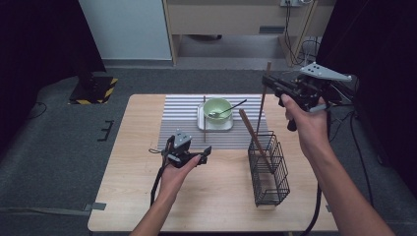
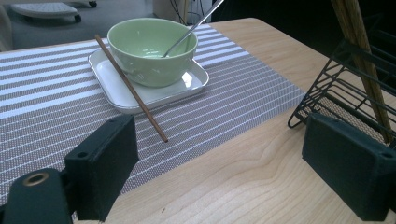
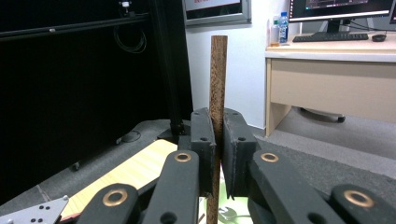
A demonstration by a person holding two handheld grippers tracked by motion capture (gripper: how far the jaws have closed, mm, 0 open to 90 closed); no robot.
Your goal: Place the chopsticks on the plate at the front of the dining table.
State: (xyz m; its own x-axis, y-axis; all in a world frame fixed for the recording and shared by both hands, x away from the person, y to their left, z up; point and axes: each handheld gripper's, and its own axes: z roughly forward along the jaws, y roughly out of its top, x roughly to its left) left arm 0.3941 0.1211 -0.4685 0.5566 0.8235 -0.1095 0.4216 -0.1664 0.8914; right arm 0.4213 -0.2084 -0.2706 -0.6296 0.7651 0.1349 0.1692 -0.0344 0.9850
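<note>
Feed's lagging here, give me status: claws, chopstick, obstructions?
Right claw shut on upright chopstick, raised above wire basket. Left claw open, holding nothing. Nothing in the way.

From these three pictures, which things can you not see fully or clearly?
- Held chopstick: right gripper view, its lower part is hidden by the right gripper.
- Spoon: left gripper view, handle end cut off by the top edge.
- Wire basket: left gripper view, cut off at the right edge.
- Bowl: high view, contents too small to tell.
</note>
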